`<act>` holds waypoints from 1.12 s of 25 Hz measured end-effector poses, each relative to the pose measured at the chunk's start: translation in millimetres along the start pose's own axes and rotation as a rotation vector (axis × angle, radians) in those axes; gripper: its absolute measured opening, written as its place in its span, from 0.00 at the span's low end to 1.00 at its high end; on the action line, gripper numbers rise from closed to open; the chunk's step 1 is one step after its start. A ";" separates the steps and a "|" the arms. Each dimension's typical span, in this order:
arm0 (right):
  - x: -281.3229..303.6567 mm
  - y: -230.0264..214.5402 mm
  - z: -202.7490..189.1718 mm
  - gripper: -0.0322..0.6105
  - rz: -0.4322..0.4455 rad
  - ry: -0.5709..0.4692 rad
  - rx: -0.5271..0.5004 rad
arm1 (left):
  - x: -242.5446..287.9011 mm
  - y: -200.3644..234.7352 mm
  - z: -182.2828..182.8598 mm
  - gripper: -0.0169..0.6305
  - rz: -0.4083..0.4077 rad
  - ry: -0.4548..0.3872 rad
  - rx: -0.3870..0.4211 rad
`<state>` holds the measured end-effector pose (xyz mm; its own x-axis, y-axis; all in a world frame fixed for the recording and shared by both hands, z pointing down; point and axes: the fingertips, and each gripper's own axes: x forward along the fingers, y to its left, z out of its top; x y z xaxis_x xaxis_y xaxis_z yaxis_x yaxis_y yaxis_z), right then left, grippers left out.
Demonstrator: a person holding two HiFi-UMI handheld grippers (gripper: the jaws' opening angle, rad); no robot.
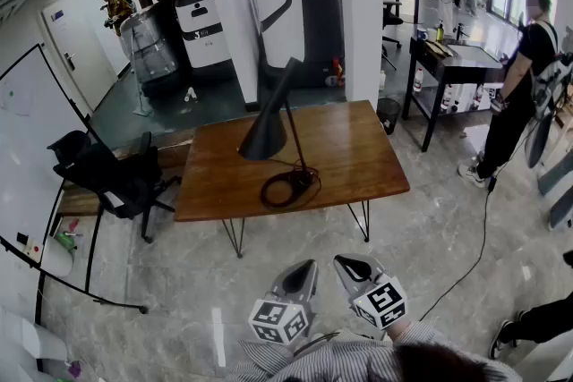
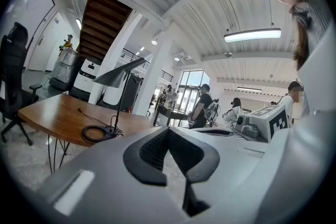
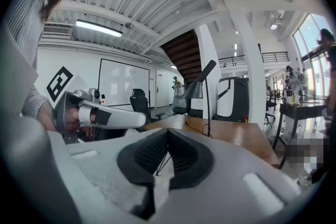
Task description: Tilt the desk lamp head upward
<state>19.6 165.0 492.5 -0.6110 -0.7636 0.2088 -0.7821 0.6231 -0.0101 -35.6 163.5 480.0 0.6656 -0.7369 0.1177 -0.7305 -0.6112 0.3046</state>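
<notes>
A black desk lamp (image 1: 266,132) stands on the wooden table (image 1: 358,157), its cone head angled down to the left, its thin stem rising from a base beside a coiled black cable (image 1: 285,191). Both grippers hover over the floor in front of the table, well short of the lamp. My left gripper (image 1: 309,266) is shut with nothing in it, and my right gripper (image 1: 343,261) beside it is also shut and empty. The lamp (image 2: 119,75) shows far ahead in the left gripper view past the left gripper (image 2: 169,129). In the right gripper view the lamp (image 3: 198,85) stands beyond the right gripper (image 3: 168,130).
A black office chair (image 1: 112,174) stands at the table's left end. Behind the table rises a white pillar (image 1: 363,13). A person in black (image 1: 515,94) stands at the right near a dark side table (image 1: 452,60), and a cable (image 1: 484,228) runs across the floor.
</notes>
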 end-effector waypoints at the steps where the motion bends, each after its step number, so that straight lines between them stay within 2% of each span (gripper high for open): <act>1: 0.5 -1.8 0.3 0.05 0.002 -0.001 -0.001 | 2.2 -0.5 -0.2 0.03 -0.003 0.001 0.000; 16: -0.7 -10.1 -9.3 0.05 0.014 0.004 0.025 | 14.0 -1.8 -7.3 0.03 0.000 0.018 -0.020; 20: 0.5 -21.7 -4.5 0.05 0.012 -0.028 0.033 | 22.7 2.9 -3.0 0.03 0.010 -0.005 -0.037; 25: -4.7 -34.8 2.3 0.05 0.008 -0.090 -0.004 | 32.6 7.0 -0.9 0.03 0.033 -0.035 -0.060; 28: 0.6 -42.0 -1.8 0.07 0.036 -0.088 -0.022 | 43.1 12.5 -2.5 0.03 0.040 -0.043 -0.070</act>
<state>52.3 138.6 494.8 -0.6482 -0.7517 0.1214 -0.7569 0.6536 0.0060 -15.7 124.8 491.2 0.6281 -0.7728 0.0910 -0.7428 -0.5606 0.3660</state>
